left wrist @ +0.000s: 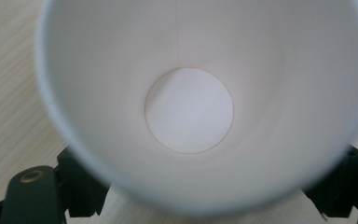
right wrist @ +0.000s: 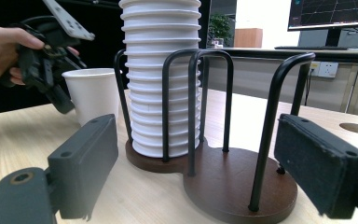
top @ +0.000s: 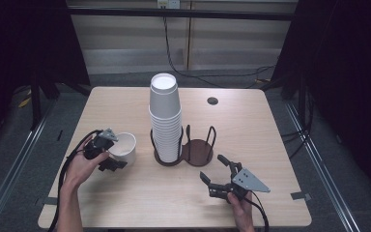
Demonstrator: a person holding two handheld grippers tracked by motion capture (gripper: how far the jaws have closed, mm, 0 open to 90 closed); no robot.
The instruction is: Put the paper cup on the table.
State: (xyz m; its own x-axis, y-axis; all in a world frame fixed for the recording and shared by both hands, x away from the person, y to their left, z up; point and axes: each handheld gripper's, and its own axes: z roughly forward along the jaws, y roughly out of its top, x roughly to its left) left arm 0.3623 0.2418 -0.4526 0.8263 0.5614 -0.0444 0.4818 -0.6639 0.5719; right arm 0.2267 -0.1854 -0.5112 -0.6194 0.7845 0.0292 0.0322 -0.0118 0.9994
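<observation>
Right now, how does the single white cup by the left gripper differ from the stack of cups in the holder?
The single cup stands mouth up on the bare table; the stack of cups sits bottom up in the holder. The single cup is low, the stack far taller. The left gripper is at the single cup; the stack stands untouched. Both are white paper.

So the single white paper cup (top: 124, 147) is standing upright on the tabletop (top: 251, 116), mouth up and empty, plain white inside with a seam line running down to its round bottom. It sits just left of the tall stack of white cups (top: 164, 118), which stands in the left ring of a dark wire-and-wood holder (top: 198, 151).
</observation>
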